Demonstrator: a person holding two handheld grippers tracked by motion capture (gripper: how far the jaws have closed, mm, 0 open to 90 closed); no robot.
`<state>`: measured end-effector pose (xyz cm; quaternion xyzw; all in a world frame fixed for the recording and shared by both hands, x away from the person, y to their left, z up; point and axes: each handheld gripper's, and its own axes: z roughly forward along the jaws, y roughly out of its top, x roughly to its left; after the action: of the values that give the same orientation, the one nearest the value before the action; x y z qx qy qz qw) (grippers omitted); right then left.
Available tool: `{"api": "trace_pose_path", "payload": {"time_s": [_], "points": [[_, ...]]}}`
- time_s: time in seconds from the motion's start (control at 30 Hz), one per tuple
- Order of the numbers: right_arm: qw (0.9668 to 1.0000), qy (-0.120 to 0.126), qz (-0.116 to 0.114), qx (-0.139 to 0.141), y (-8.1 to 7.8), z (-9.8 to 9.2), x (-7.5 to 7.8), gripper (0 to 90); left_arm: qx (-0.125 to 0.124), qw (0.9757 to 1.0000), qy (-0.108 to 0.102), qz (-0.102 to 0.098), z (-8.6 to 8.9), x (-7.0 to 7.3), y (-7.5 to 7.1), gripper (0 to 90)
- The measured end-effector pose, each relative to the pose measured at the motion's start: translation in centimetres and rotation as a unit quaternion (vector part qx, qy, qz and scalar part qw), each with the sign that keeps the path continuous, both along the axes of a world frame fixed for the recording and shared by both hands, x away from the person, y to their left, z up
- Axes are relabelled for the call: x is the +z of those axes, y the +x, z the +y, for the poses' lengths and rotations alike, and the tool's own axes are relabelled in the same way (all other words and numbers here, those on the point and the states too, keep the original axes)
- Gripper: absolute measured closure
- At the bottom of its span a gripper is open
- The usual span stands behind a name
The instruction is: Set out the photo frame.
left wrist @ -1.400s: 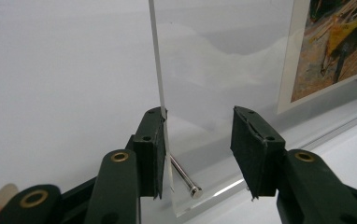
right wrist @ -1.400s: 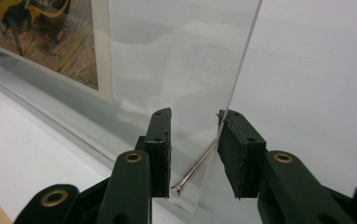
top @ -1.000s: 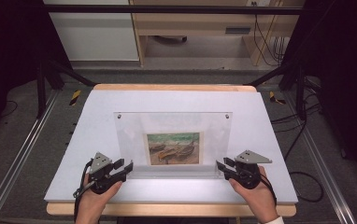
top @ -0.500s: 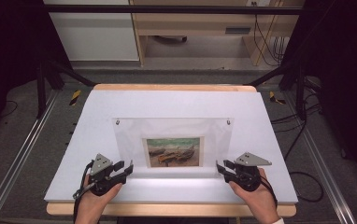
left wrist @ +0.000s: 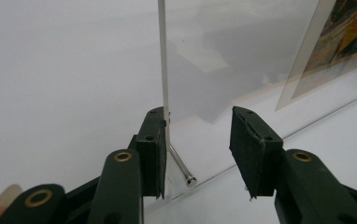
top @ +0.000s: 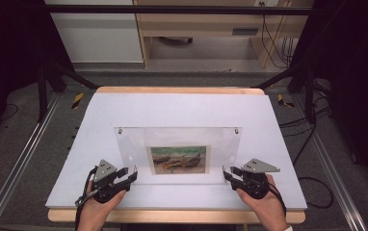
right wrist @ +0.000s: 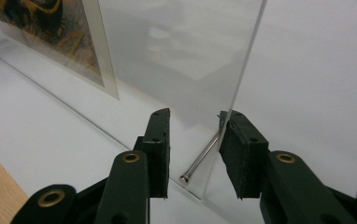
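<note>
At the near edge of the table (top: 182, 108), the forearms of the person are cut off by the bottom of the high view. The left gripper (top: 127, 176) and the right gripper (top: 231, 176) are seen at the two lower corners of a clear acrylic frame (top: 177, 139), which stands nearly upright just beyond them, a picture of boats (top: 178, 159) sandwiched at its lower middle.

In the left gripper view (left wrist: 197, 149), the fingers are seen spread apart; the left finger (left wrist: 152, 151) lies against the pane's edge, while the other is clear of it, with a metal standoff pin (left wrist: 182, 166) between them. In the right gripper view (right wrist: 195, 151), the fingers are likewise spread; the right finger (right wrist: 236, 154) is close against the pane's edge, whether touching cannot be told, and a second pin (right wrist: 200, 160) lies in the gap. The pins' far ends are hidden behind the fingers, and the picture is cropped by both views.

Open white surface is left on either side of the frame and beyond it, up to the wooden far rim. Cables, floor and furniture beyond are dim.
</note>
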<state>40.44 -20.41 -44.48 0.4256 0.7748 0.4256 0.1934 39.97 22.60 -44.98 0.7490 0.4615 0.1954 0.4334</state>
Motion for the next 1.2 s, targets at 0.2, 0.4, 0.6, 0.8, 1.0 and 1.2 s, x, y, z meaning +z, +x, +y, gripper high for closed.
{"api": "trace_pose_path", "payload": {"time_s": [0.2,0.4,0.6,0.8,1.0,1.2], "points": [[1.0000,0.001,0.000,0.001,0.0,0.0,-0.1,64.0,-0.001,1.0000,0.000,-0.002,0.0,0.0,0.0,56.2],[1.0000,0.001,0.000,0.001,0.0,0.0,-0.1,63.7,-0.004,1.0000,0.006,-0.004,0.0,0.0,0.0,56.3],[1.0000,0.003,0.000,0.000,0.0,0.2,0.0,58.4,-0.006,1.0000,0.000,-0.002,0.0,0.0,0.0,53.3],[0.9998,-0.013,-0.012,0.005,-0.1,0.9,0.1,38.5,-0.017,0.9998,0.008,-0.002,-0.5,0.0,-0.3,40.5],[0.9988,-0.042,-0.024,0.000,-0.1,1.1,0.0,19.6,-0.030,0.9990,0.030,-0.012,-0.9,0.2,-1.0,25.2],[0.9985,-0.048,-0.025,-0.012,-0.2,0.3,0.0,10.7,-0.026,0.9986,0.045,-0.013,-0.8,0.4,-1.1,13.6]]}}
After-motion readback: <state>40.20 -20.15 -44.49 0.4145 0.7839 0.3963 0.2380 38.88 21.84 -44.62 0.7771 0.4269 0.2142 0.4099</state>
